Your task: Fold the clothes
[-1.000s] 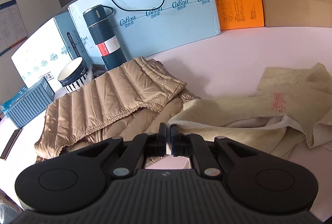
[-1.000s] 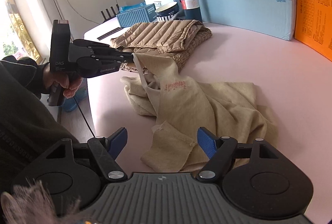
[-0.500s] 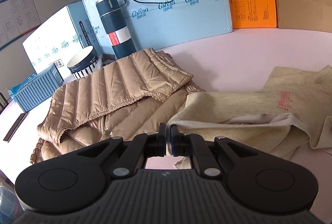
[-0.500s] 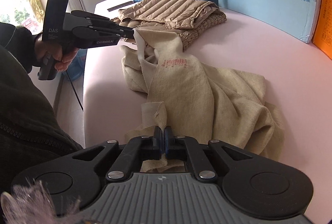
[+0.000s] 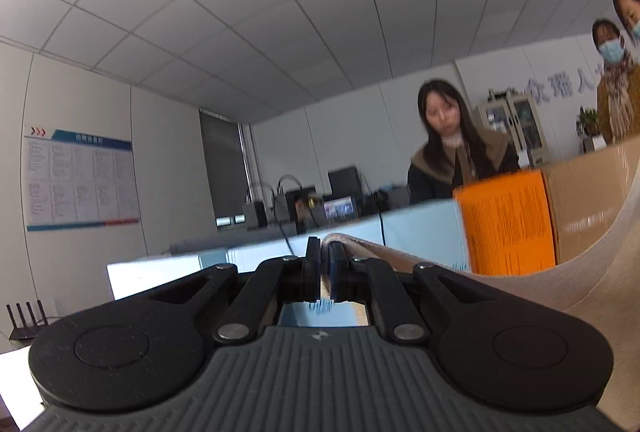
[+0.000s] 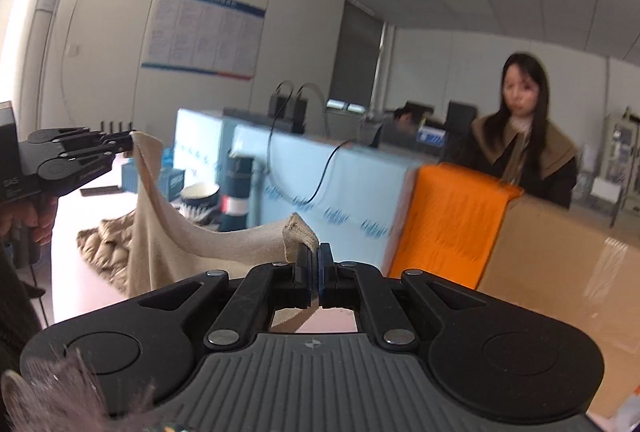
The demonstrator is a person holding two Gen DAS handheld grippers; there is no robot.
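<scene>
Cloth is up in the air now: a beige, soft knitted garment (image 6: 160,232) hangs between the two tools, above the pale pink worktop (image 6: 72,183). The left hand-held gripper (image 6: 129,143) is squeezed tight on one top edge of it. The right hand-held gripper (image 6: 314,272) is also squeezed tight, pinching another bit of the edge, with a small flap poking up over its jaws.

To do this step well, both hands should lift evenly and pull gently apart, so the held edge goes straight and the rest drops free. A small shake could help wrinkles fall out.

Right now the held edge sags in a curve from one gripper to the other, running side to side. Its long part points down toward the worktop, near a puffy tan quilted jacket (image 6: 104,244) lying there.
</scene>
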